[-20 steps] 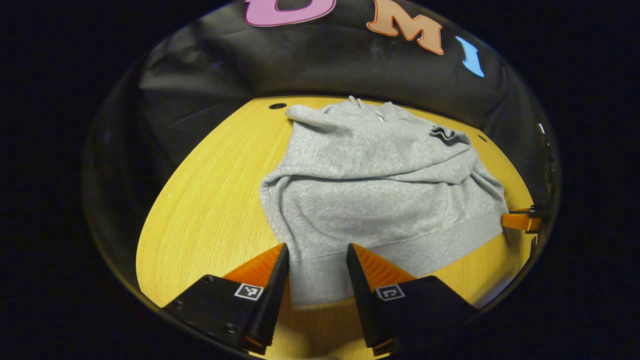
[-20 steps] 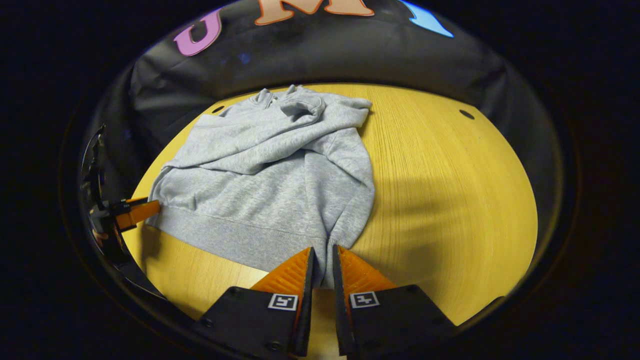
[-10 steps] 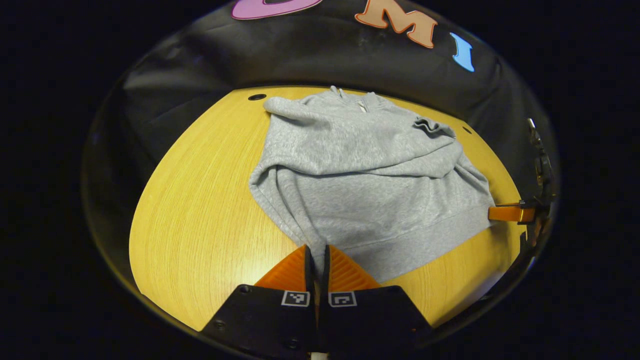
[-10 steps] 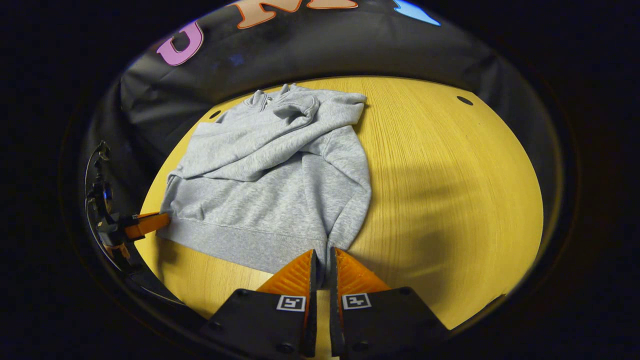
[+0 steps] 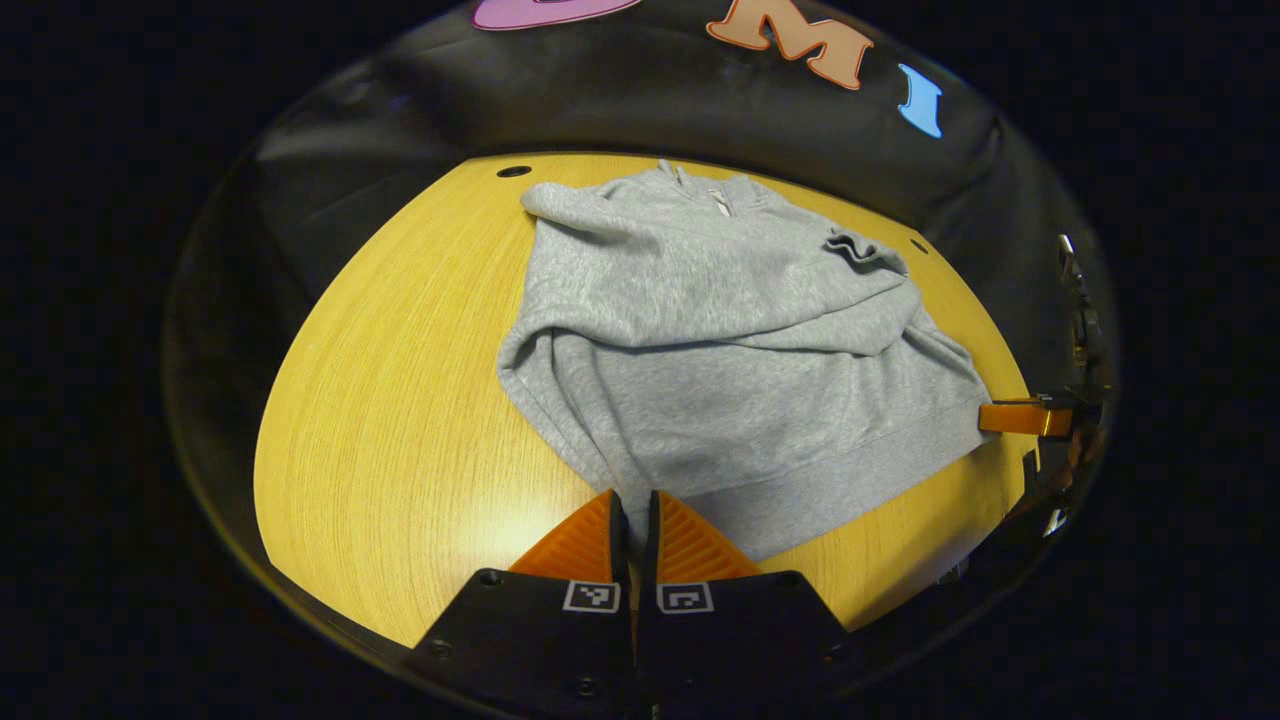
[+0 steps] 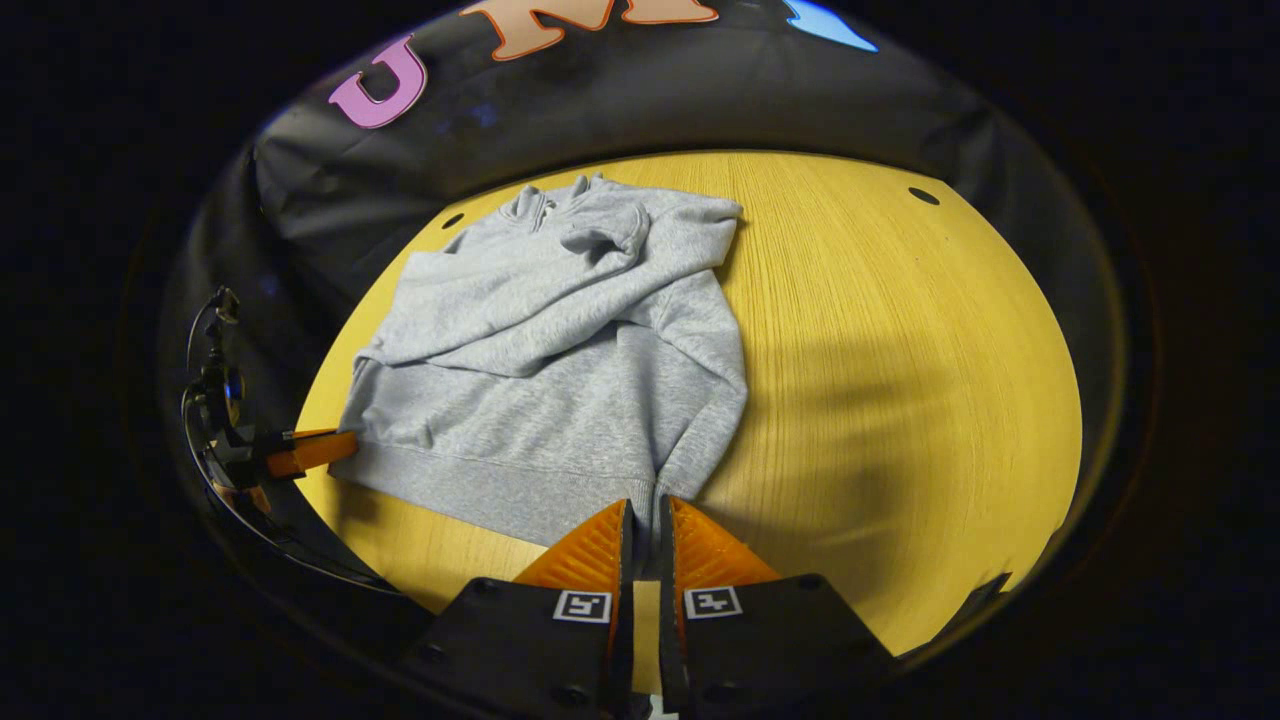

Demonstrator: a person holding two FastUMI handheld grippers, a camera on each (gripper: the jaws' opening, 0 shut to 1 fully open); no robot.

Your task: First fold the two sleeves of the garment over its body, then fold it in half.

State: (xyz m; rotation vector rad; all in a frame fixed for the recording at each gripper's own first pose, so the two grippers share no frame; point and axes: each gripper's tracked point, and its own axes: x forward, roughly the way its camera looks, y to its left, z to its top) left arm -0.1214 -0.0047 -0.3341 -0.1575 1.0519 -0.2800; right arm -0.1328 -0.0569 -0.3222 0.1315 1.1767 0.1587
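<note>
So the grey sweatshirt (image 5: 720,380) is lying flat on the yellow wooden bench (image 5: 400,400), collar toward the back wall, hem toward the person. Both sleeves look already folded across the chest, one crossed over the other, so I'd say the sleeve part is done and we're at the start of the fold-in-half.

The left claw (image 5: 634,520) is pinched closed on the hem at its corner of the garment, and the right claw (image 6: 641,530) is doing the same at the other hem corner. In both cases there's a thin strip of grey fabric squeezed between the fingers. You can also spot each claw from the other one's camera, way off at the edge, sitting right at the hem.

Next move, as I read it: lift both corners together and carry the hem up and over toward the collar, keeping the two sides level so the edge lands straight and the crossed sleeves don't slide out.

Stuff I can't really make out: how much cloth each claw actually has, one layer or both. The far sleeve cuff is bunched up near the shoulder, so hard to say how neat that fold is. The collar end is small and squashed by the lens.
</note>
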